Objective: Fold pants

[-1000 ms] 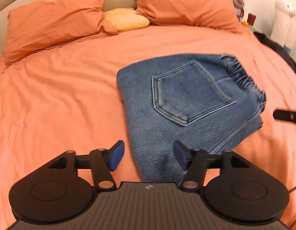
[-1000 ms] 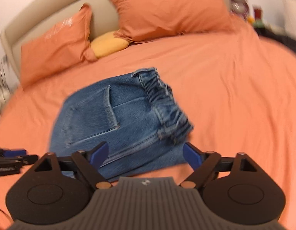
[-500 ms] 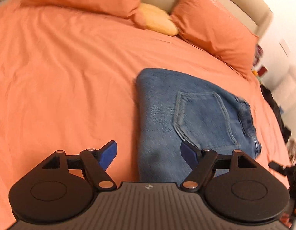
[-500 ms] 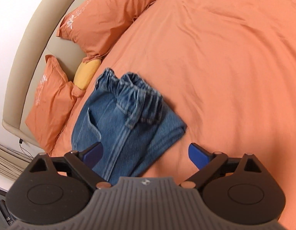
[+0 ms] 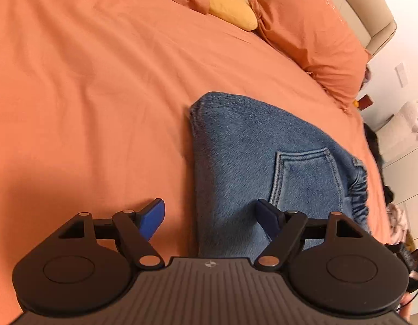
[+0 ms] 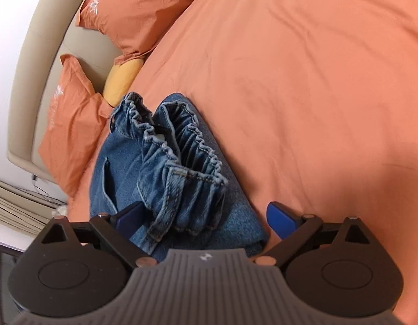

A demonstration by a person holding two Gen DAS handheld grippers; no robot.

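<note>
Folded blue denim pants (image 5: 244, 162) lie on the orange bed, back pocket (image 5: 304, 176) up. In the right wrist view the pants (image 6: 122, 157) show their elastic waistband (image 6: 187, 162) bunched on top. My left gripper (image 5: 211, 216) is open and empty, straddling the folded left edge of the pants at their near end. My right gripper (image 6: 206, 216) is open and empty, straddling the near corner of the pants on the waistband side. I cannot tell if the fingers touch the cloth.
The orange bedsheet (image 5: 87, 81) spreads all round. Orange pillows (image 5: 312, 32) and a yellow cushion (image 5: 230, 2) lie at the beige headboard (image 6: 38, 40). White furniture and a plush toy (image 5: 412, 119) stand beyond the bed's right side.
Both grippers have swung out to opposite sides of the pants and come down close over their near edges. Both jaws stay open. The pants lie as before.
</note>
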